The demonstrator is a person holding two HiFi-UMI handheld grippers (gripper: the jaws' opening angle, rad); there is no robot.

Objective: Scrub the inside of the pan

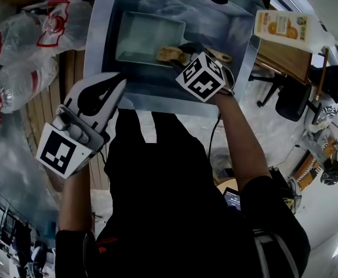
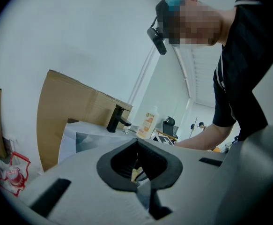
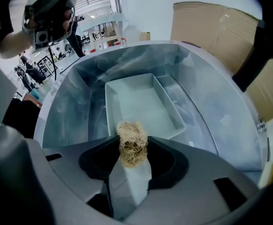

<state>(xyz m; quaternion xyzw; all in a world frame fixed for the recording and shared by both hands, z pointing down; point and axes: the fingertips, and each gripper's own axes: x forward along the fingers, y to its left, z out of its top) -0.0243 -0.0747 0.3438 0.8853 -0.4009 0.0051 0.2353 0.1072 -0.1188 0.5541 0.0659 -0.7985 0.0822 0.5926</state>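
Right gripper view shows the right hand-held gripper (image 3: 133, 156) squeezing a scrubber (image 3: 132, 137) above the pan (image 3: 145, 107). Scrubbing looks barely started. The left hand-held gripper (image 2: 137, 149) is closed, empty.

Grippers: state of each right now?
Left gripper: jaws shut, nothing held.
Right gripper: jaws shut on the fibrous scrubber.

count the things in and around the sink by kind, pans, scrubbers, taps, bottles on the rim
pan: 1
scrubber: 1
tap: 1
orange-label bottle: 1
total: 4
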